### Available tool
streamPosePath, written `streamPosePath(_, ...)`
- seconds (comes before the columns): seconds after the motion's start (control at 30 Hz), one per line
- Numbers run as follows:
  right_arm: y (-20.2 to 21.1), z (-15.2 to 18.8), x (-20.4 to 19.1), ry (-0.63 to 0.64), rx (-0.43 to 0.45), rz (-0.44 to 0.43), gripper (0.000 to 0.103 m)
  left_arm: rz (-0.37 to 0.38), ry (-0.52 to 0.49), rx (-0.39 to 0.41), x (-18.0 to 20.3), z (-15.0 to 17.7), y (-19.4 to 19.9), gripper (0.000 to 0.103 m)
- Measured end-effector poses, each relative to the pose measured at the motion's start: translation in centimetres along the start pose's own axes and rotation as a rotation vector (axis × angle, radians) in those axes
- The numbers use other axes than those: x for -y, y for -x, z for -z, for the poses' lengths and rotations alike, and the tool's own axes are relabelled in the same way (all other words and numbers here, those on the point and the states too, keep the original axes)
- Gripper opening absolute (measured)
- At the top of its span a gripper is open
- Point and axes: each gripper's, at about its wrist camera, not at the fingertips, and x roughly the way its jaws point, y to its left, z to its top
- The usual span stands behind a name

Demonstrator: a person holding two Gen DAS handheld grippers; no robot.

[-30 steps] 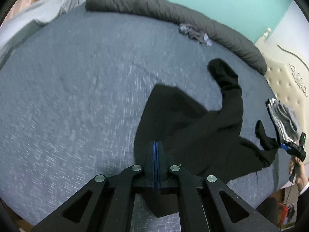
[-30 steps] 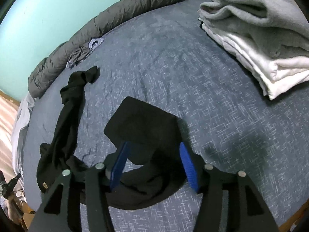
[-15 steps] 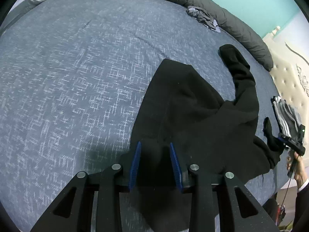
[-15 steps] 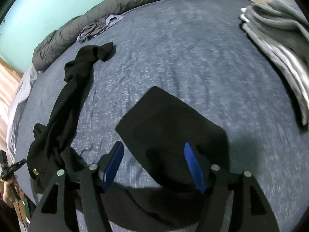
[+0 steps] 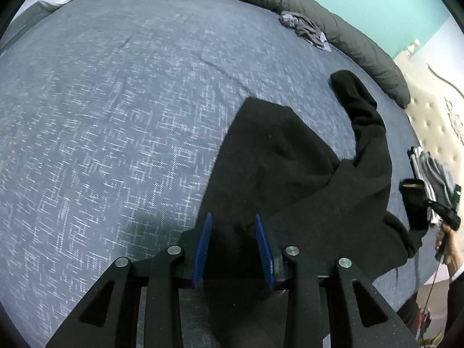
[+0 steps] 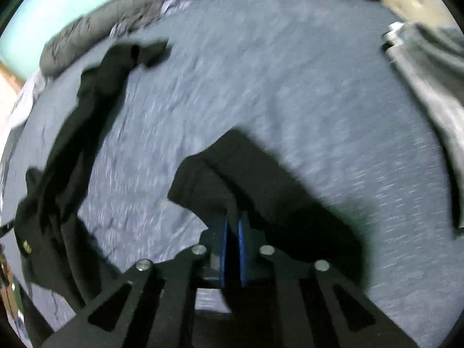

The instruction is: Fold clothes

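Spread across a blue-grey bed (image 5: pixel 121 110), a black garment (image 5: pixel 290 174) lies partly flattened, its body toward the near edge of the mattress and one long sleeve (image 5: pixel 365 121) reaching toward the far edge. At the near edge, the left gripper (image 5: pixel 233 223) hovers over the garment's hem with its blue-padded fingers (image 5: pixel 203 243) spread moderately apart, dark fabric lying between and beneath them but nothing pinched. Toward the headboard end, the right gripper (image 6: pixel 232 226) has its blue pads nearly together and clamps a fold of the garment's other sleeve (image 6: pixel 246 171), which rises off the bed in a thick dark band; that view is heavily blurred. Seen from the left wrist camera, this sleeve end hangs lifted beside the right tool, with a person's hand (image 5: pixel 448 245) gripping the handle below. A rolled dark grey duvet (image 5: pixel 333 26) runs along the far edge of the bed, a small crumpled grey cloth (image 5: pixel 307 29) resting against it. Folded grey and white clothes (image 6: pixel 432 84) sit stacked at the headboard end, near the cream tufted headboard (image 5: pixel 435 116).
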Motion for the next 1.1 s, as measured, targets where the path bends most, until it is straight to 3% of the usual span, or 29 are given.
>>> streamPosePath(0.13, 4.7, -0.8, 2.9, -0.04, 0.113, 0.126, 0.004, 0.002, 0.017, 0.011, -0.1, -0.2, 0.3, 0.038)
streamPosePath(0.27, 5.8, -0.4, 2.9, -0.064, 0.159, 0.116, 0.009, 0.005, 0.034, 0.025, 0.1, -0.6, 0.4, 0.044)
streamPosePath(0.37, 6.7, -0.1, 2.8, -0.082, 0.194, 0.109, 0.033, -0.006, 0.027, 0.022, 0.7, -1.0, 0.0, 0.045)
streamPosePath(0.4, 7.0, 0.0, 2.8, -0.088, 0.206, 0.106, 0.053, -0.01, 0.025, 0.021, 0.8, -1.1, -0.1, 0.045)
streamPosePath(0.43, 7.3, 0.2, 2.8, -0.094, 0.218, 0.104, 0.065, -0.016, 0.019, 0.021, 1.0, -1.4, -0.3, 0.045)
streamPosePath(0.63, 9.0, 0.8, 2.8, -0.129, 0.288, 0.089, 0.065, -0.062, -0.012, 0.022, 1.7, -2.8, -2.1, 0.045)
streamPosePath(0.87, 5.1, 3.2, -2.8, -0.211, 0.288, -0.231, 0.066, -0.127, -0.081, 0.028, 3.2, -5.7, -4.4, 0.045)
streamPosePath(1.1, 2.6, 6.6, -6.1, -0.249, 0.333, -0.336, 0.067, -0.137, -0.115, 0.04, 3.9, -8.2, -6.1, 0.045)
